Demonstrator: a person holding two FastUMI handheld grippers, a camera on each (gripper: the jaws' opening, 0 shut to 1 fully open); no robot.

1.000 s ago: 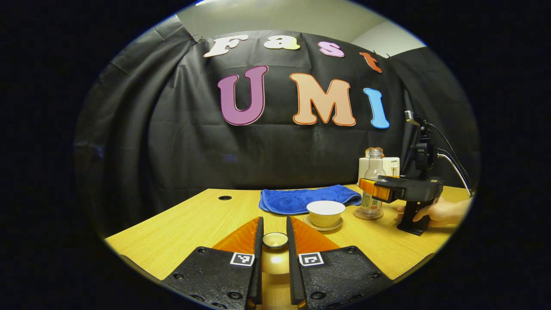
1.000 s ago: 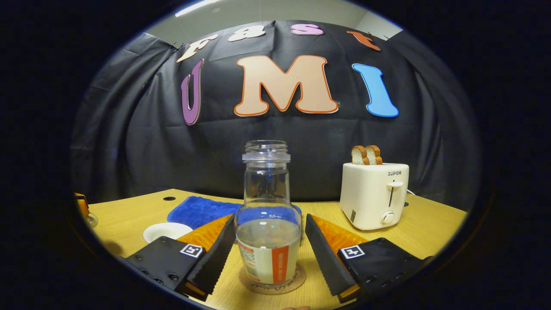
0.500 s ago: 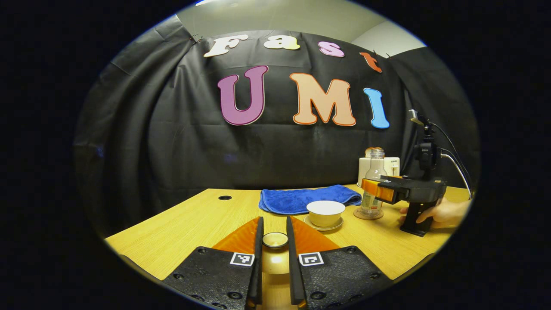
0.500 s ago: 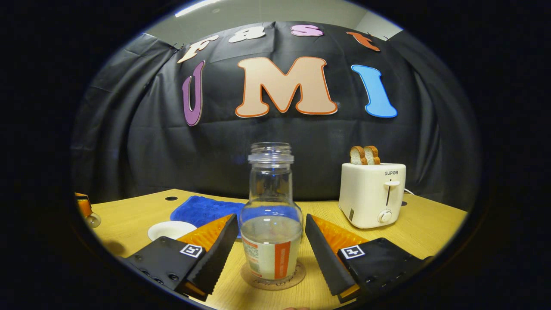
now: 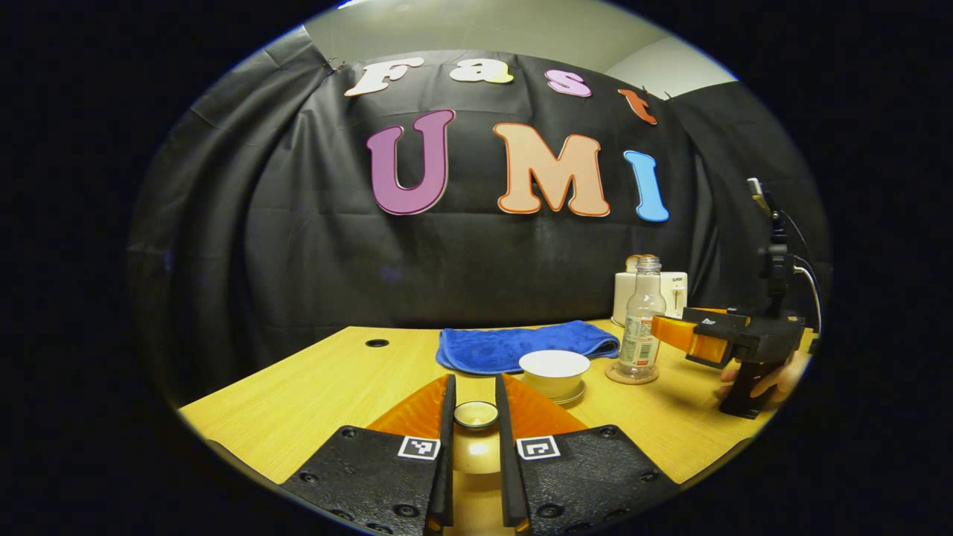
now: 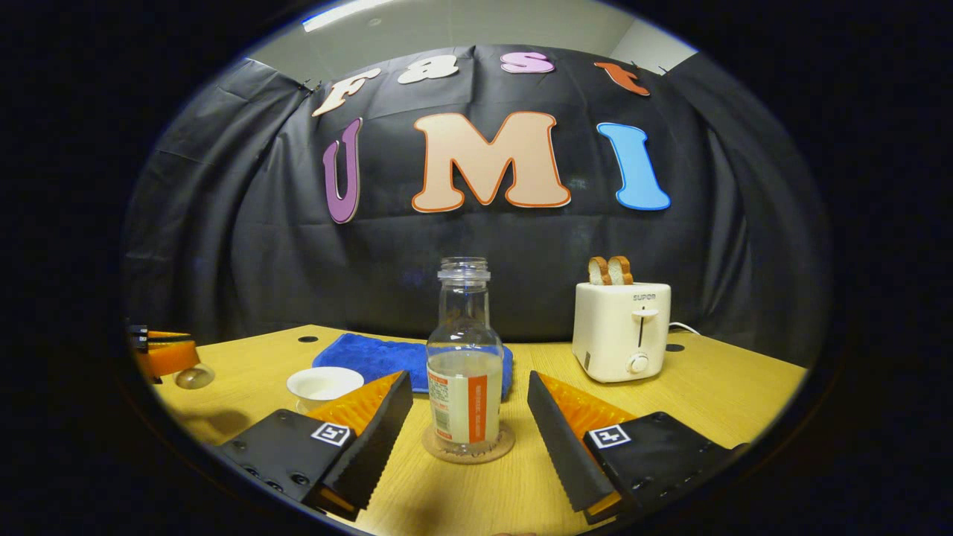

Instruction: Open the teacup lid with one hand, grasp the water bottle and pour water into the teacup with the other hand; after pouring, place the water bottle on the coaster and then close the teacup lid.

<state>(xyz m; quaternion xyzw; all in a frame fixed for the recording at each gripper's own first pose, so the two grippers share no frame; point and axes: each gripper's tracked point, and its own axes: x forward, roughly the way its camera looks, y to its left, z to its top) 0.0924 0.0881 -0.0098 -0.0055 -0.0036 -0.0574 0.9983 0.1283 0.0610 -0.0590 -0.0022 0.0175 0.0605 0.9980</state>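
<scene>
My left gripper (image 5: 475, 393) is shut on the small round teacup lid (image 5: 476, 415), held above the table in front of the open white teacup (image 5: 555, 370). In the right gripper view the left gripper (image 6: 167, 356) shows at the far left with the lid (image 6: 195, 377) under it. The clear water bottle (image 6: 464, 372), partly filled, stands upright on the round coaster (image 6: 467, 451). My right gripper (image 6: 469, 383) is open, its fingers short of the bottle and touching nothing. The teacup (image 6: 324, 384) sits to the bottle's left. In the left gripper view a hand (image 5: 770, 376) holds the right gripper (image 5: 666, 332) just right of the bottle (image 5: 640, 327).
A folded blue towel (image 5: 521, 347) lies behind the teacup. A white toaster (image 6: 622, 331) with two slices of toast (image 6: 609, 269) stands at the back right. Wooden table (image 6: 730, 387) runs to the black cloth wall.
My right gripper has drawn back from the bottle, which stays upright on the coaster. My left gripper keeps the lid and has turned slightly left.
</scene>
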